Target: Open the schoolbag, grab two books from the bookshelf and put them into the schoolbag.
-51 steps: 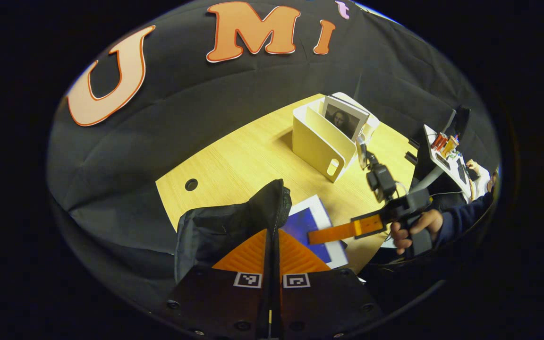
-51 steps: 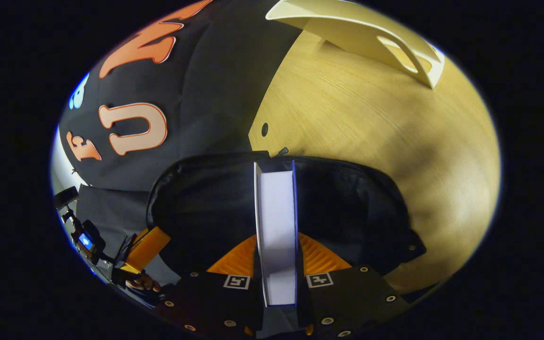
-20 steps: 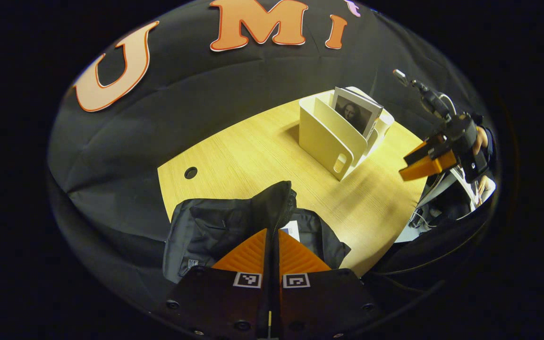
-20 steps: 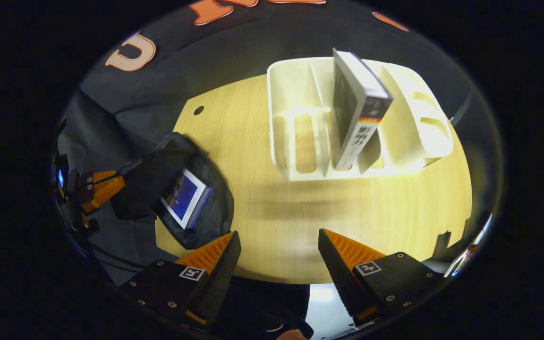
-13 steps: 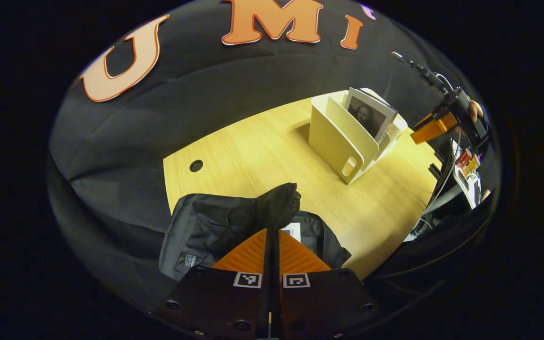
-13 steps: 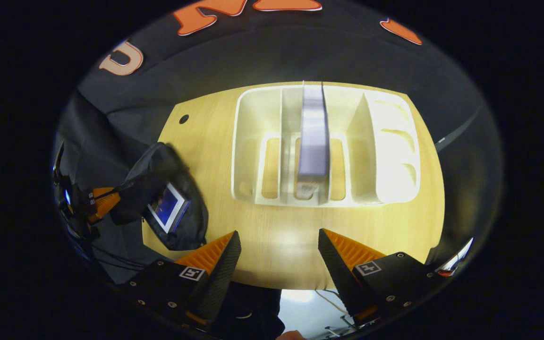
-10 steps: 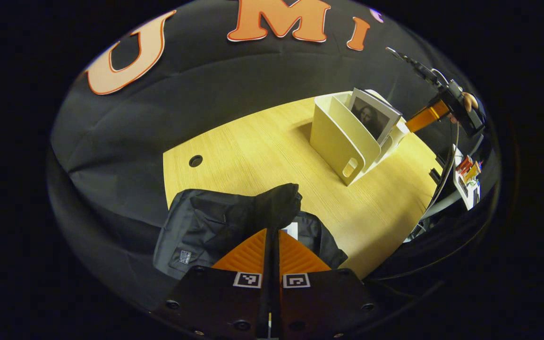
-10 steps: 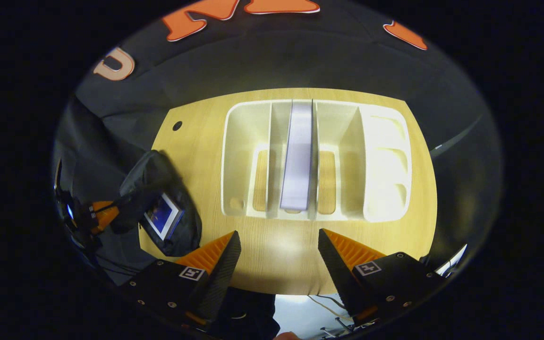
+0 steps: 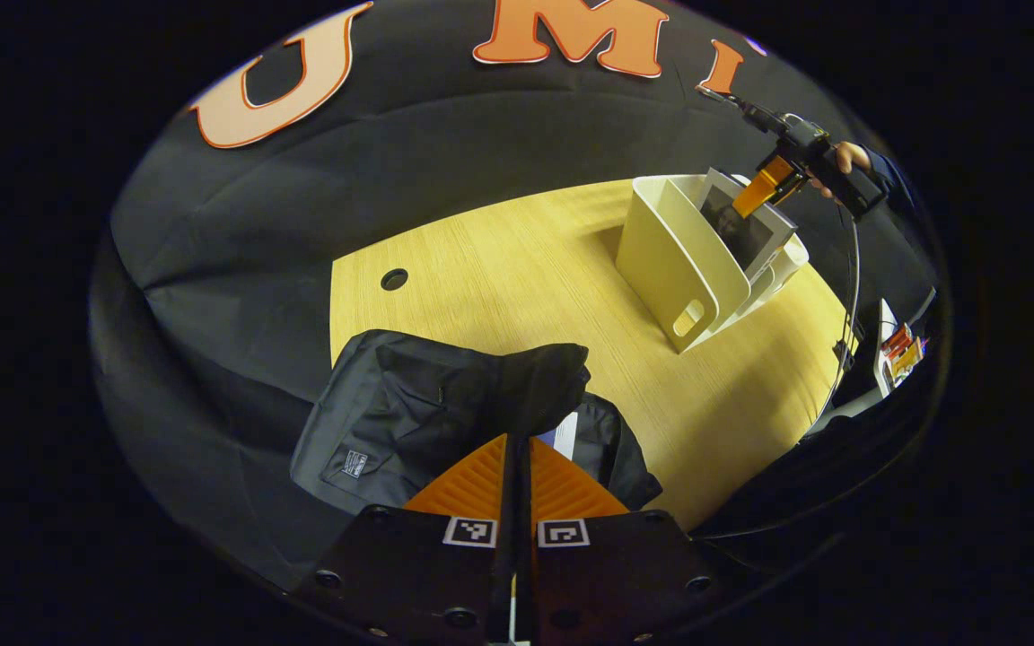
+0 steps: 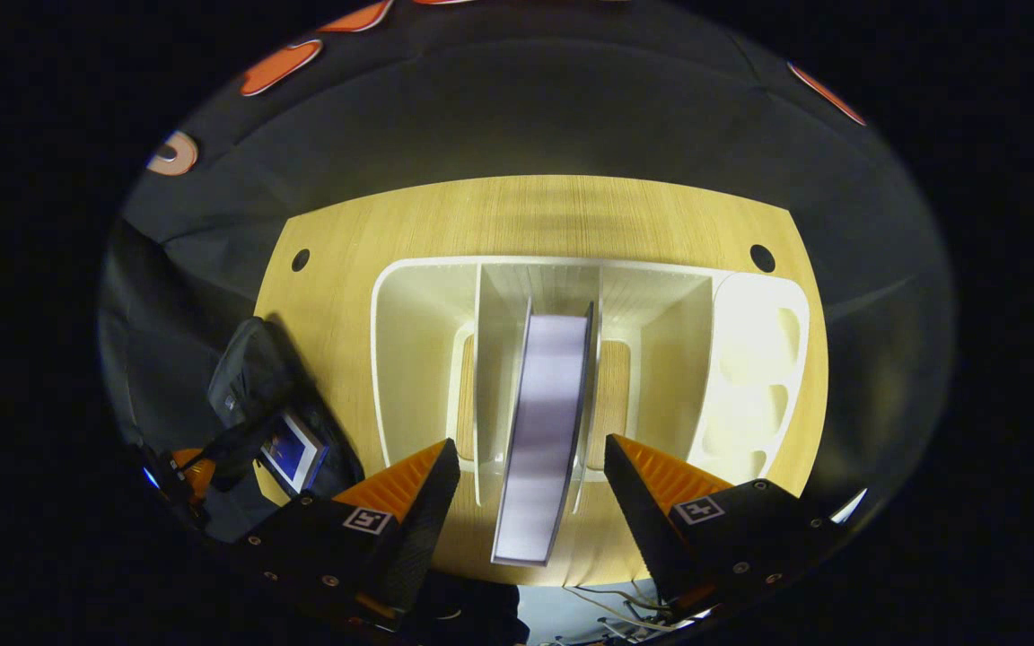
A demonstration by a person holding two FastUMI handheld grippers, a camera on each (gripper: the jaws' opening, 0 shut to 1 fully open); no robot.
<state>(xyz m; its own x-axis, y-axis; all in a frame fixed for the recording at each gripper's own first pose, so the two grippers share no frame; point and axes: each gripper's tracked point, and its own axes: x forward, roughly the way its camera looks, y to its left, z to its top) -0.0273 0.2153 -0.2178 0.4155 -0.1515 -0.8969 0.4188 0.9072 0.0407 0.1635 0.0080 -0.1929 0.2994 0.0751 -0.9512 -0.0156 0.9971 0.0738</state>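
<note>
One thick white-edged book (image 10: 546, 422) stood upright in the middle slot of the cream plastic bookshelf (image 10: 750, 359), between the wide-apart fingers of the right gripper (image 10: 530, 489), not yet touched. It looked stiff and rather heavy; pinching both covers near the top edge seemed best. The left gripper (image 9: 517, 467) was clamped on the black fabric schoolbag (image 9: 409, 413), holding its flap up. Its inside was mostly hidden; a blue-covered book (image 10: 291, 451) showed there.

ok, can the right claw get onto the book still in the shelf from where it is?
Probably yes. The right claw is open and straddles the upright book from above, one finger on each side. The bookshelf dividers stand close beside the book, so finger room looks tight.
</note>
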